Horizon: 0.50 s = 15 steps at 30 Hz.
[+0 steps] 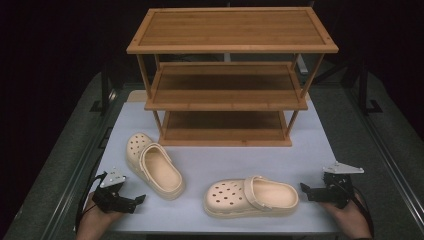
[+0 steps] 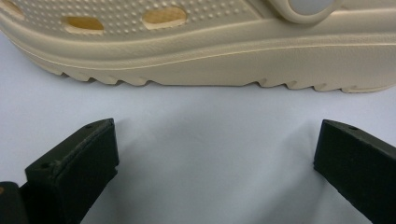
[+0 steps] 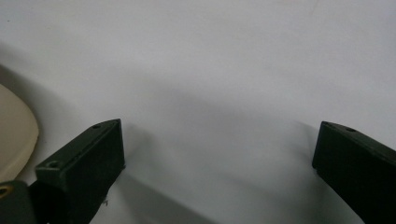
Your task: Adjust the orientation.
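Meanwhile, at the near edge of the table, both sets of tongs wait with nothing in them.

Left tongs (image 1: 141, 198): spread wide and empty, held low over the table by the person's left hand (image 1: 97, 220), tips aimed toward the middle of the table, apparently lined up for a sideways approach.

Left tongs' own view: the ribbed sole and perforated side of a cream clog (image 2: 201, 51) lie straight ahead, a strip of bare table between the jaws and the sole, nothing touching.

Right tongs (image 1: 303, 188): likewise wide and empty, resting in the right hand (image 1: 350, 217), tips pointing inward at the heel of the nearer clog (image 1: 251, 197), just beside it but apart.

Right tongs' own view: a cream curve of that clog (image 3: 16, 133) sits off to the side of one jaw; ahead is bare table.

Clogs: the nearer one lies crosswise between the two tongs; the second clog (image 1: 153, 166) lies angled just beyond the left tongs, toe pointing away.

Table (image 1: 310, 150): pale blue-white, carrying both clogs within easy reach.

Rack (image 1: 231, 75): a three-tier wooden shoe rack stands well beyond the tongs, every shelf bare, probably where the pair is meant to go.

Judgement: the wide stance suits gripping a thick sole or side wall; no grasp has begun.
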Available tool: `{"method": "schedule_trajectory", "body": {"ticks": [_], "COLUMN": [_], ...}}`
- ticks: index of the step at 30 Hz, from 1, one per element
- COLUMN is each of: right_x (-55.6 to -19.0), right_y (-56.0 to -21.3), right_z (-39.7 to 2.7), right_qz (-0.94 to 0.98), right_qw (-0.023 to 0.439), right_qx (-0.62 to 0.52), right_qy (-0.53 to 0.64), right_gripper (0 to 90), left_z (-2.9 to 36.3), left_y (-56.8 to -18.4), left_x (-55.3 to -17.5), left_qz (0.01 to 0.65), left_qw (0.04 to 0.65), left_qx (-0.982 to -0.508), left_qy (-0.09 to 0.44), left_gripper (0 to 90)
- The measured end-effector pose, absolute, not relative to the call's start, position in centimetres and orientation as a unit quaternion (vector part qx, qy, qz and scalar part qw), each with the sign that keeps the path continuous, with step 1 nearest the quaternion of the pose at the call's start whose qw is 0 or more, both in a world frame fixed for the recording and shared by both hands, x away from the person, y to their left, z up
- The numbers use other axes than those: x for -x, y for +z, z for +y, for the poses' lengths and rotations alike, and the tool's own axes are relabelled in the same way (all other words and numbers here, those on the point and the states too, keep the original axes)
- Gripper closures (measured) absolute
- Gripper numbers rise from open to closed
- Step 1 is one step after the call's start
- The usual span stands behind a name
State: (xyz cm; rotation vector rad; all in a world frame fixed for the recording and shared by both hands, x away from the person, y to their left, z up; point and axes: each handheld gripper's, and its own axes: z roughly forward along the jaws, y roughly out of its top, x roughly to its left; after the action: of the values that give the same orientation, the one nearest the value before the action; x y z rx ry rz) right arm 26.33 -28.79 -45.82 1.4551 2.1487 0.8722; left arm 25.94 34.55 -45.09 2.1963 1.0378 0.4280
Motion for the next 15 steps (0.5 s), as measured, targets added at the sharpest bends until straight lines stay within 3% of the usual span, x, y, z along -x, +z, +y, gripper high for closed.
{"method": "schedule_trajectory", "body": {"ticks": [11, 15], "right_x": [-26.34, -26.32], "right_y": [-45.83, -45.83], "right_z": [-28.8, -28.81], "right_qz": [0.769, 0.769], "right_qw": [0.2, 0.201], "right_qx": [-0.521, -0.521], "right_qy": [0.313, 0.313], "right_gripper": [1.8, 1.8], "left_z": [34.61, 34.95], "left_y": [-45.0, -44.64], "left_x": [-25.91, -25.64], "left_qz": [0.398, 0.403], "left_qw": [0.331, 0.338], "left_qx": [-0.84, -0.835], "left_qy": [0.163, 0.161], "left_gripper": [0.0, 7.5]}}
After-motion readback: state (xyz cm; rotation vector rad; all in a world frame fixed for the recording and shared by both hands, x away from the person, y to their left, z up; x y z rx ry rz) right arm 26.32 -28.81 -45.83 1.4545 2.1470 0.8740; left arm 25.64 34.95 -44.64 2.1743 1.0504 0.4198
